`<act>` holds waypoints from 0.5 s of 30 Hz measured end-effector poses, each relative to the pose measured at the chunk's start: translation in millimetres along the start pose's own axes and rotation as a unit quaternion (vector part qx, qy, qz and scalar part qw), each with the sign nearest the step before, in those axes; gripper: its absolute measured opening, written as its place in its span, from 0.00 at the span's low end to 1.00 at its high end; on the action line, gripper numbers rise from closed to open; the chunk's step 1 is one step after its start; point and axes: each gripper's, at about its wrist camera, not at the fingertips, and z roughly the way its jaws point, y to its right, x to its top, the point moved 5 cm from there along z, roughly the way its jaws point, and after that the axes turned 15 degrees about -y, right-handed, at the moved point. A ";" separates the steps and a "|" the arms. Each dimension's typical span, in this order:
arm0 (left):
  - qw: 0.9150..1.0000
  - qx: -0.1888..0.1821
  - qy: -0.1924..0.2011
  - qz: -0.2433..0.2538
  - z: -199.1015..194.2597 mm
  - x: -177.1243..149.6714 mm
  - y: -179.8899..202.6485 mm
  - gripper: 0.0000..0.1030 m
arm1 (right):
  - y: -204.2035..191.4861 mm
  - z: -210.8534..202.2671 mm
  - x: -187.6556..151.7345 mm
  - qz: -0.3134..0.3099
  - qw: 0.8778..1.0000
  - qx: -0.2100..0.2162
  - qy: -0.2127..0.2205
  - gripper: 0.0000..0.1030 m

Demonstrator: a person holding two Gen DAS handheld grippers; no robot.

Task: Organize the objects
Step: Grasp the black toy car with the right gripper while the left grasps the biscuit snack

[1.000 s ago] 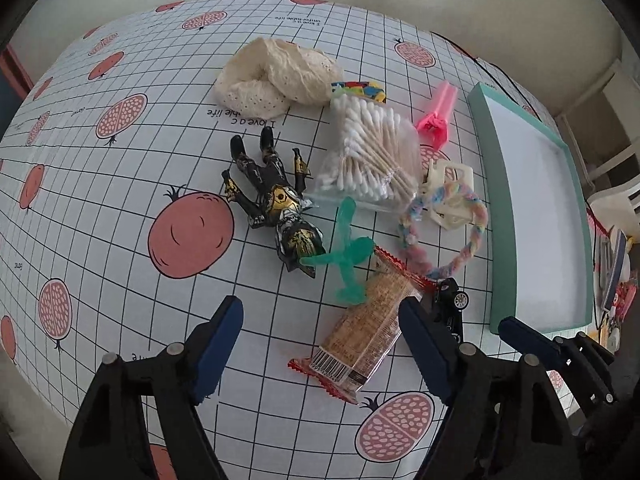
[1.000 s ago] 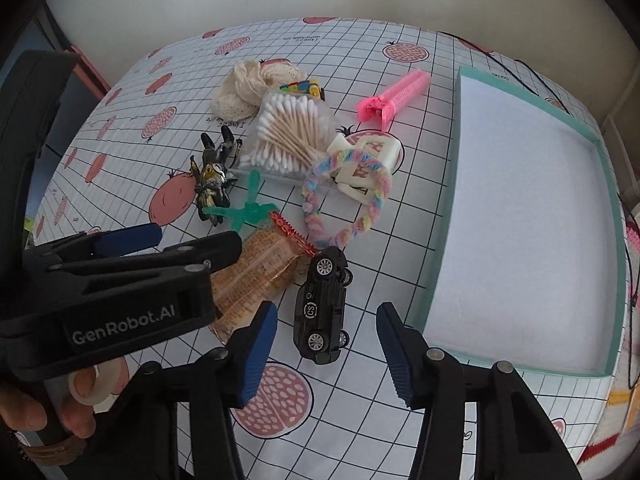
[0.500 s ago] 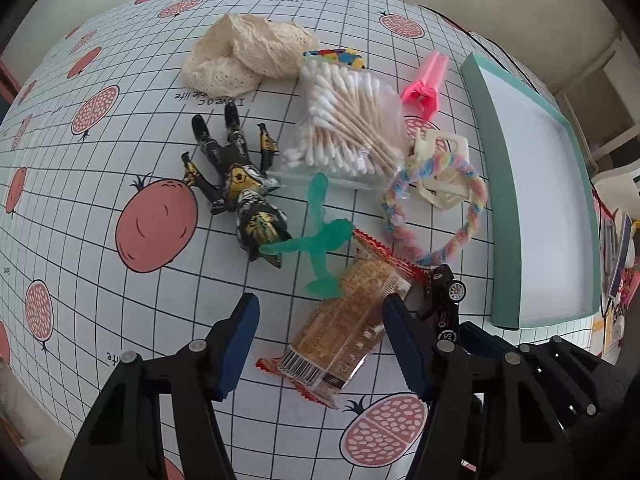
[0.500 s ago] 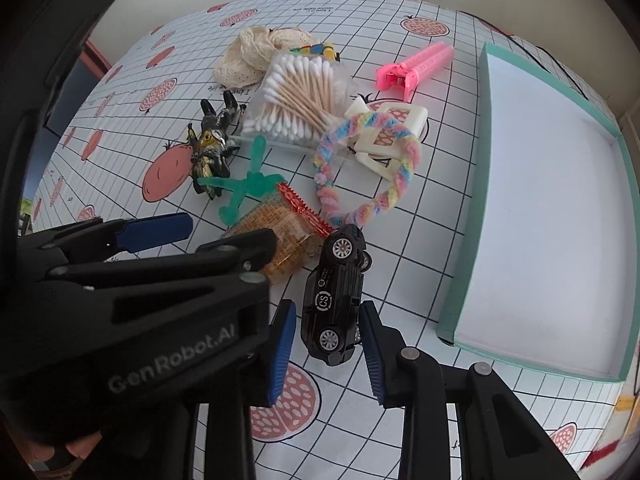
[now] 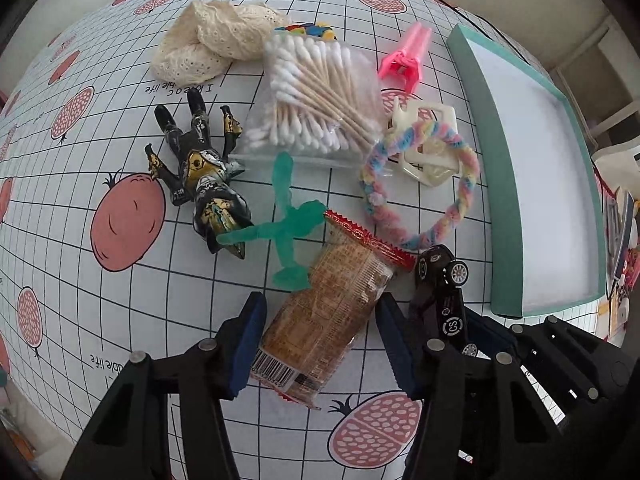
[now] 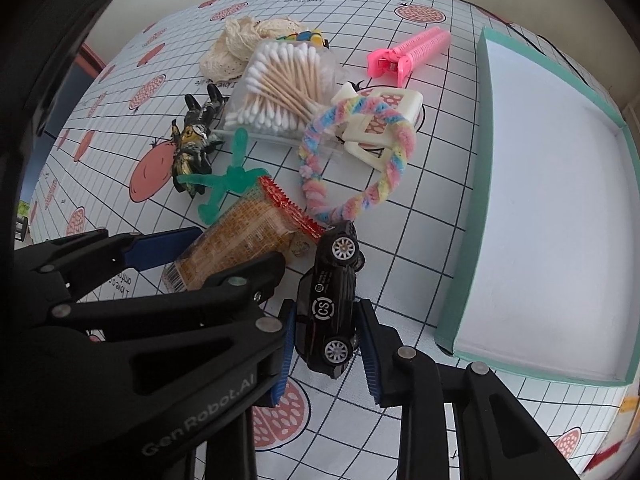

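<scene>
Both jaws have just been closing: the right gripper (image 6: 326, 344) clamps the black toy car (image 6: 332, 304), the left gripper (image 5: 320, 344) straddles the cracker packet (image 5: 328, 316), unpinched, ready for boxing.

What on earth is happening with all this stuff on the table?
A person is tidying a scatter of small things, working a hand-held tool in each hand. The left tool has been closing around the snack packet, which lies between its jaws. The right tool has been closing and now pinches the black toy car by its sides. The teal tray beside them holds nothing that these views show.
</scene>
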 end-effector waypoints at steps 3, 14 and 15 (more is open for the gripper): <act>1.000 -0.002 -0.001 0.001 -2.0 -0.4 1.0 0.49 | 0.6 -0.7 0.3 0.001 1.000 0.002 0.001 0.33; 1.000 -0.005 -0.001 0.013 -11.1 -2.9 10.0 0.37 | 7.9 -4.5 0.6 0.009 1.000 0.008 -0.001 0.31; 1.000 -0.004 0.000 0.013 -12.7 -3.1 10.4 0.37 | 6.3 -5.0 -7.2 0.010 1.000 0.009 0.000 0.31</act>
